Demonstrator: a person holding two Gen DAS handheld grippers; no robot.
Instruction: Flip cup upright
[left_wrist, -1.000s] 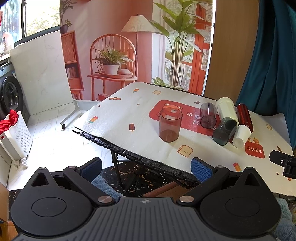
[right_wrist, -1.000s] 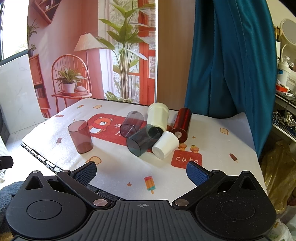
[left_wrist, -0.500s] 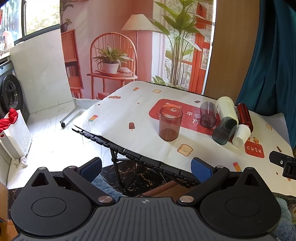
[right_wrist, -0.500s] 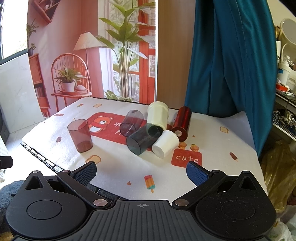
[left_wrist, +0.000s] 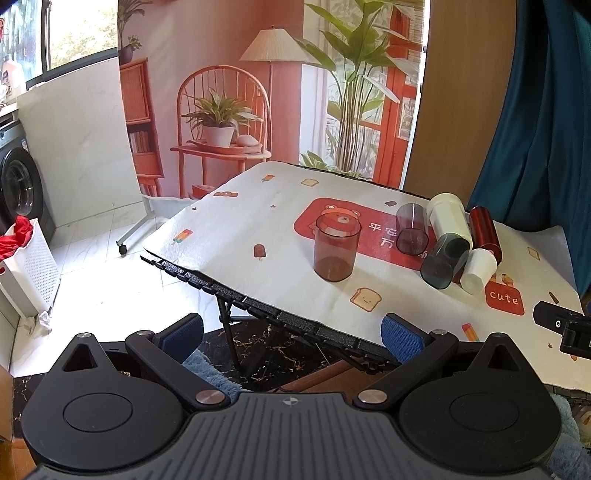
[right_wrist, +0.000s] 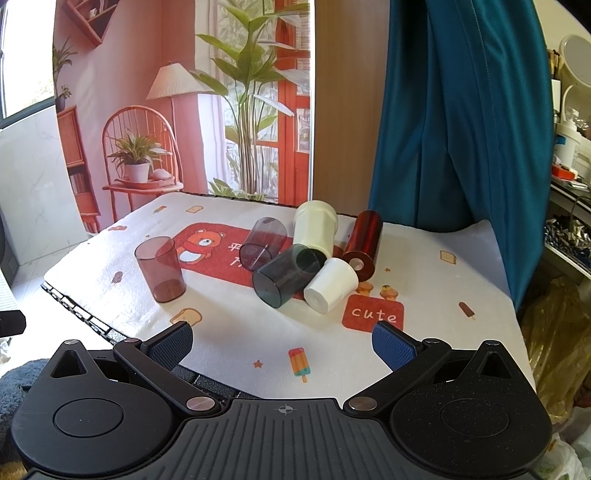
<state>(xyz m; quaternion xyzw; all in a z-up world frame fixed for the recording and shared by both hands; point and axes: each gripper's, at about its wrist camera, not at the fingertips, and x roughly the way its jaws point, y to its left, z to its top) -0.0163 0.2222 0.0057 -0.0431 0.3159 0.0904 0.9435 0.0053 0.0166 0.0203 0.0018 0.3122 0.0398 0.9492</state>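
A brown translucent cup stands upright on the table. To its right several cups lie on their sides in a cluster: a purple translucent cup, a cream cup, a dark grey translucent cup, a small white cup and a shiny red cup. The cluster also shows in the left wrist view. My left gripper is open and empty, off the table's near edge. My right gripper is open and empty, over the near part of the table, short of the cluster.
The folding table has a white printed cloth with a red "cute" patch. A teal curtain hangs behind right. Cluttered shelves stand at the far right. A white laundry basket sits on the floor at left.
Both grippers have shifted slightly; the views have barely moved. The cups lie as before and both grippers stay open.
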